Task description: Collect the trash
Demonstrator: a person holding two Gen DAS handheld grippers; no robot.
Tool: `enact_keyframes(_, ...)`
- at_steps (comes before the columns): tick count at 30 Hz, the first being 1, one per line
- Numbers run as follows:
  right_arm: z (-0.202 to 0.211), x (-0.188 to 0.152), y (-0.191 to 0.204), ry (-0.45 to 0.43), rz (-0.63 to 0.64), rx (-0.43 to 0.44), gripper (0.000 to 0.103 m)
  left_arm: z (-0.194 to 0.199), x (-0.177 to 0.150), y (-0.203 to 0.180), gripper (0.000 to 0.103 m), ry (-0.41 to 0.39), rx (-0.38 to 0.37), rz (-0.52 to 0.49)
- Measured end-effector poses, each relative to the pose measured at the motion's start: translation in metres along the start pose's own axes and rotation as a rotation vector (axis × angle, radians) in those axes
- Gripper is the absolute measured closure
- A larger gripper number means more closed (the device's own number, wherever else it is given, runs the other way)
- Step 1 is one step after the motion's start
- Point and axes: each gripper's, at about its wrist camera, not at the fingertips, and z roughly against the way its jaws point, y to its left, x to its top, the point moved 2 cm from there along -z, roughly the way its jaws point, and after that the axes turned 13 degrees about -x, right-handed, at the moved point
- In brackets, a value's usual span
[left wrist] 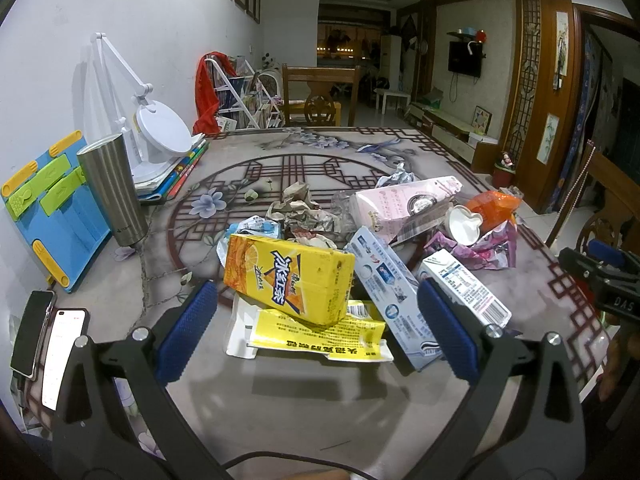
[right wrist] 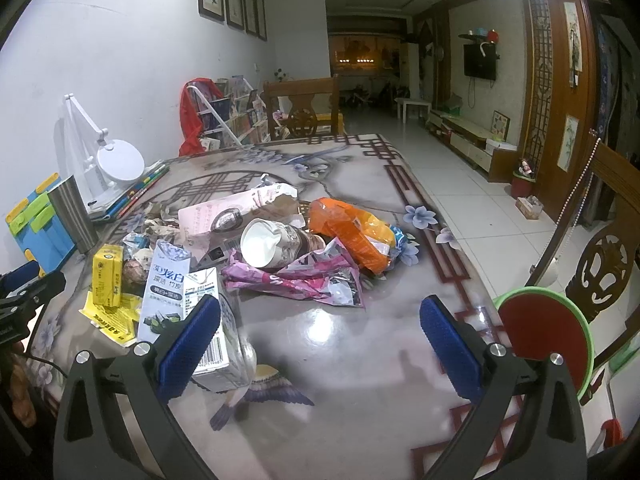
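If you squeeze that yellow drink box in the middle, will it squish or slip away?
The yellow drink box would probably squish a bit: it is a thin carton and looks already used, so likely light. Its flat sides should give the left gripper pads a fair hold. It rests tilted on a yellow flattened wrapper, so it may slide or tip when nudged.

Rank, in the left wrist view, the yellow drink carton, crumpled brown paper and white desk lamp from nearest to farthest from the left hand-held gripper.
1. Yellow drink carton: just ahead of the open left hand-held gripper.
2. Crumpled brown paper: mid-table, behind the carton.
3. White desk lamp: far left, by the wall.
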Motion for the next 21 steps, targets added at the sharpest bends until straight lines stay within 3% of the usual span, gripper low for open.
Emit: enact_keyframes(21,-0.0017,-0.0015,0.0007,0.002,-0.001,0.000,0.007,0.0003,-0.0001,-0.0002,0.005,0.000,0.002,-0.003)
